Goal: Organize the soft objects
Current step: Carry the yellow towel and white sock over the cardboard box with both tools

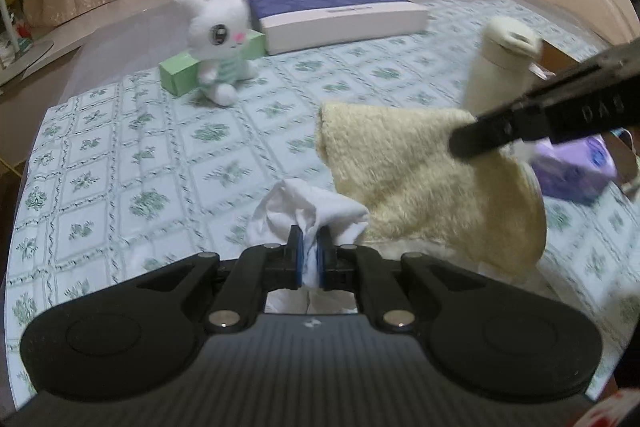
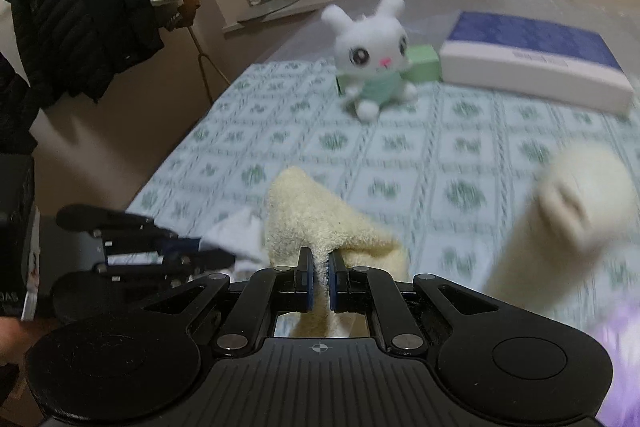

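Observation:
My left gripper (image 1: 310,243) is shut on a white cloth (image 1: 308,205), bunched between its blue pads just above the patterned tablecloth (image 1: 140,163). My right gripper (image 2: 319,263) is shut on a cream fluffy towel (image 2: 308,215), which hangs lifted beside the white cloth; the towel also shows in the left wrist view (image 1: 420,179), with the right gripper's body (image 1: 560,115) above it. A white plush bunny (image 1: 218,35) sits at the back, leaning against a green box (image 1: 180,73); the bunny shows in the right wrist view (image 2: 372,55) too.
A cream bottle (image 1: 500,67) stands right of the towel, blurred in the right wrist view (image 2: 560,227). A blue-and-white box (image 1: 336,15) lies at the back. A purple tissue pack (image 1: 576,167) sits at the right. Coats (image 2: 80,7) hang left of the table.

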